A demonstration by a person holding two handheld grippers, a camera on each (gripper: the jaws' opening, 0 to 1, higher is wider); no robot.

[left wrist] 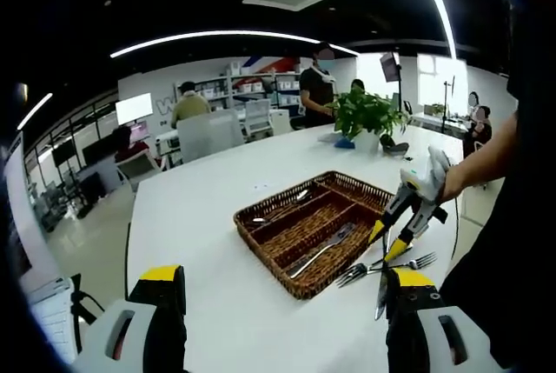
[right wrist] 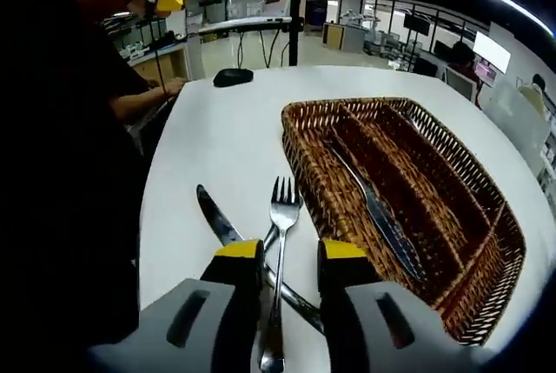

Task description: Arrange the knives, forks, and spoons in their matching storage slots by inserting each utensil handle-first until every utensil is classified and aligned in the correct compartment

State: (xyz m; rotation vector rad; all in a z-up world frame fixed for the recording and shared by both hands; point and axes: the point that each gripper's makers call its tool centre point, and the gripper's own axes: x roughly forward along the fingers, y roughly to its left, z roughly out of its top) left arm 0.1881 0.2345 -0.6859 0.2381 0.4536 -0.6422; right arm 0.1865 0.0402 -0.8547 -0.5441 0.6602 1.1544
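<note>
Fork [right wrist: 282, 216] lies on white desk [right wrist: 217, 129], tines pointing away, handle running between spread jaws of right tool [right wrist: 292, 256], not yet pinched. Knife [right wrist: 219, 221] crosses under fork, blade toward left. Wicker tray [right wrist: 486, 243] just right of fork, with one knife in its near slot. Left tool [left wrist: 282, 282] held high above desk, jaws wide apart, holding nothing, well apart from tray.

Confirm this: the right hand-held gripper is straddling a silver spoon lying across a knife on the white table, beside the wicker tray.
Not quite. It is a silver metal fork, tines visible, not a spoon. The right gripper view shows the right hand-held gripper straddling it where it lies across the silver knife on the white table, beside the brown wicker tray.
</note>
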